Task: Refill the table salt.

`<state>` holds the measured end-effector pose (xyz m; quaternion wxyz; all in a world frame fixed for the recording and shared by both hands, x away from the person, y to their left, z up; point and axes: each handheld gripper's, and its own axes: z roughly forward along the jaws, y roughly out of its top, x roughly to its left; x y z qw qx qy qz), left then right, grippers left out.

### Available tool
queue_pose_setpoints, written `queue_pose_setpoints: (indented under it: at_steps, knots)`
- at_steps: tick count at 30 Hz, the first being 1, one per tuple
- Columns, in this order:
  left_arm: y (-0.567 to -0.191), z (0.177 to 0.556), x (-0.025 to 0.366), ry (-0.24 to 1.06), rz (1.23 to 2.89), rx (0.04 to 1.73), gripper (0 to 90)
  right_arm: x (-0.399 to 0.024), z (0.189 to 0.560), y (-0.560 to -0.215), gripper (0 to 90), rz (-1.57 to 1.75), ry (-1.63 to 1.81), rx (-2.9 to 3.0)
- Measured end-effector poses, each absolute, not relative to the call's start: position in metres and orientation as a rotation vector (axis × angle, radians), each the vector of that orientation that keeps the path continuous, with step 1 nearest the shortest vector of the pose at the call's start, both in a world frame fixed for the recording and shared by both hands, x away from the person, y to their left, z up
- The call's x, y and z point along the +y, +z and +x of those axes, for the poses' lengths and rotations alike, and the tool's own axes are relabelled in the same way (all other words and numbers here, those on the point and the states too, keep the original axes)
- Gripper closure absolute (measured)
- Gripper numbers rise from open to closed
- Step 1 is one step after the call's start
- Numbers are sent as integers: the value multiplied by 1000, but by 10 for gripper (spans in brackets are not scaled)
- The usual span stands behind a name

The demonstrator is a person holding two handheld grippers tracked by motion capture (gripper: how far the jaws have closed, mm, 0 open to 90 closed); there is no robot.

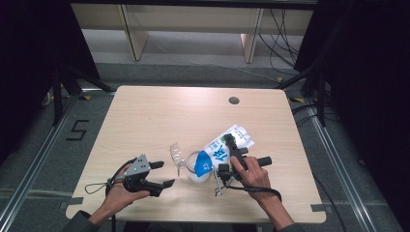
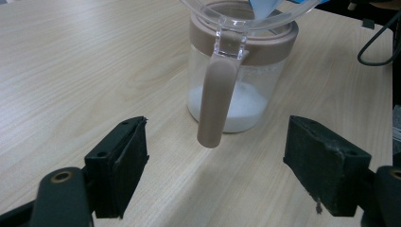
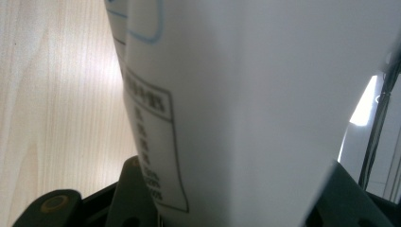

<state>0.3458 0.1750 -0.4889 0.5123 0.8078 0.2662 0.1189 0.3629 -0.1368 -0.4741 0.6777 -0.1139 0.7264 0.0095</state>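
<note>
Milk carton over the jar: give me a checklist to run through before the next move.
1. Right claw clamped on the milk carton: ok.
2. Carton tilted with its spout over the jar mouth: ok.
3. Jar upright on the table: ok.
4. Jar lid swung open, clear of the mouth: ok.
5. Left claw open, apart from the jar handle, so the jar is unsteadied: not ok.
6. Milk flowing now: cannot tell.
</note>
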Motion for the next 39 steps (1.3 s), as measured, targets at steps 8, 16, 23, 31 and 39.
queue_pose_setpoints:
  at_steps: [8,16,23,31,39]
  knots:
    - [-489,346,175,286,1943,640,216,-137,363,-474,579,-259,23,1630]
    - [-489,346,175,287,1943,640,216,-137,363,-474,579,-262,22,1626]
    - [-489,346,175,286,1943,640,216,-137,363,-474,582,-258,14,1630]
    - [-489,346,174,283,1942,637,216,-134,365,-469,584,-351,-1,1590]
    - [-489,346,174,283,1940,637,216,-136,363,-474,589,-282,15,1608]
